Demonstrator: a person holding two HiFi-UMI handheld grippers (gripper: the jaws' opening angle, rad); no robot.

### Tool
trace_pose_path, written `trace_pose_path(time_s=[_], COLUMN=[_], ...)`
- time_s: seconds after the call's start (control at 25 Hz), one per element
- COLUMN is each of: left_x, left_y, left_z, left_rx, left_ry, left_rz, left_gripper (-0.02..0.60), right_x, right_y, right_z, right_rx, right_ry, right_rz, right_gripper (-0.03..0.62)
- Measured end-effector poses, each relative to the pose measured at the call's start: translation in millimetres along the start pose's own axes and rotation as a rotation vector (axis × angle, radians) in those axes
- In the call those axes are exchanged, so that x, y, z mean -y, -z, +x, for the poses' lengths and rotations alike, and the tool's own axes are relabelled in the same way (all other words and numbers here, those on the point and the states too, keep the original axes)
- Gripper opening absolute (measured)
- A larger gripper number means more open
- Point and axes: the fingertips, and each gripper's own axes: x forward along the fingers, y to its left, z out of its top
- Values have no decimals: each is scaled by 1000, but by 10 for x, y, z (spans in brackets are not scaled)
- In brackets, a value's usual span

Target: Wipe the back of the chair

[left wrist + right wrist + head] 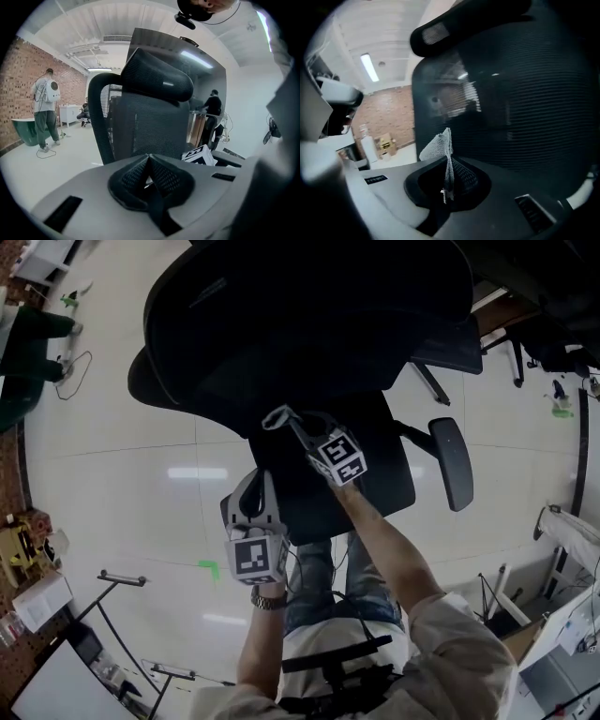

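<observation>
A black mesh office chair fills the head view, its backrest (309, 324) at the top and its seat (380, 479) below. My right gripper (289, 420) is shut on a small white mesh cloth (275, 416) and holds it at the lower edge of the backrest. In the right gripper view the cloth (438, 145) sticks up from the shut jaws (449, 164), close to the mesh back (520, 103). My left gripper (253, 482) hangs lower, over the seat's front left. It is shut (149, 161) on nothing and faces the backrest (150, 126) and headrest (157, 77).
The chair's armrest (452, 463) juts out at the right. Metal stands (122, 579) and a desk edge lie at the lower left, and a cable (70, 371) on the floor at the left. A person with a white backpack (44, 108) and another person (213, 110) stand far behind the chair.
</observation>
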Motion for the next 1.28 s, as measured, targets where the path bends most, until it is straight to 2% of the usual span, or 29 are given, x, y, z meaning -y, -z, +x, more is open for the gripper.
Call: trace_pose_path(time_s=[0.16,0.2,0.28,0.4,0.48,0.64,0.72,0.76,0.8,0.88,0.96,1.04,1.16,1.28], left_x=[10,8,4,11,-38,-308,-392,-411,-413,-373,-299,-194,88,483], left_y=[33,48,103,152,191,307,347,351,348,324,261,169,-76,-456], left_z=[-5,1,36,67,31,-46,-70,-89,-117,-202,-300,-378,-497,-903], left_rx=[10,9,2,2,-1,-12,-2,1,2,10,25,36,76,147], left_ry=[-1,1,4,-8,-39,-102,-122,-129,-136,-148,-153,-150,-131,-135], left_rz=[-4,-11,-23,16,26,-5,-15,-13,-14,-27,-44,-56,-57,-55], left_gripper=[9,9,9,9,9,9,9,9,8,8,8,8,8,8], right_x=[1545,1778,1997,1729,1205,-74,-429,-464,-393,6,467,687,586,77], right_y=[315,331,420,601,709,871,1035,1089,1111,1099,1021,771,101,-612], right_z=[-962,-1172,-1326,-977,-530,468,748,780,725,360,-216,-807,-1639,-2493], right_rx=[28,24,8,-43,-81,-144,-196,-221,-237,-238,-227,-188,-52,104], right_ry=[372,440,488,403,274,-19,-120,-133,-115,-1,130,199,240,238], right_rz=[119,134,159,125,83,20,-11,-20,-14,47,100,94,50,16], right_gripper=[21,21,21,21,21,21,22,21,21,22,21,21,21,21])
